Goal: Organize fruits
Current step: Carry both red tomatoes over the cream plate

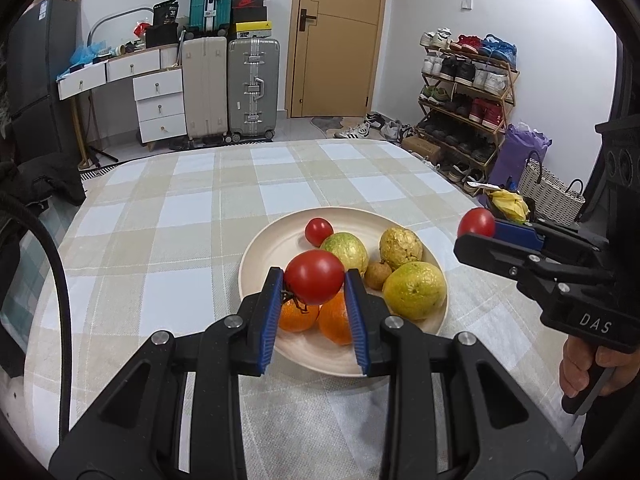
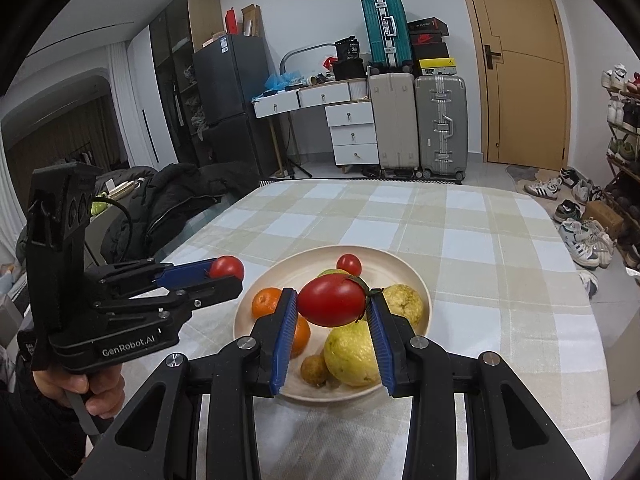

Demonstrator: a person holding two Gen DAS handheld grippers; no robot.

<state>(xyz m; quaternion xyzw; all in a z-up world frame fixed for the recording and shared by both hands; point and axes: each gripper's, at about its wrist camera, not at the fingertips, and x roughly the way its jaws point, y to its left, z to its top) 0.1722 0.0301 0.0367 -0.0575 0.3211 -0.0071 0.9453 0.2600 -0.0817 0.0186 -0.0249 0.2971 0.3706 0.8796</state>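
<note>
Left wrist view: both grippers (image 1: 314, 284) (image 2: 332, 300) each clamped on a tomato (image 1: 315, 282) above plate (image 1: 256, 248)

A lived-in home: stacked suitcases (image 1: 232, 84), a shoe rack (image 1: 464, 100), white drawers (image 2: 352, 132) and a fridge (image 2: 230, 92).

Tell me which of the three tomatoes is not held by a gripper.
The small tomato at the plate's far side; the other two sit clamped in the left gripper and right gripper.

The cream plate (image 1: 256, 264) is viewed closely from above by the left wrist camera, looking forward along the left gripper (image 1: 314, 280). The same plate (image 2: 400, 258) and checked tablecloth (image 2: 460, 240) are seen from the right wrist camera, set just rightward.
</note>
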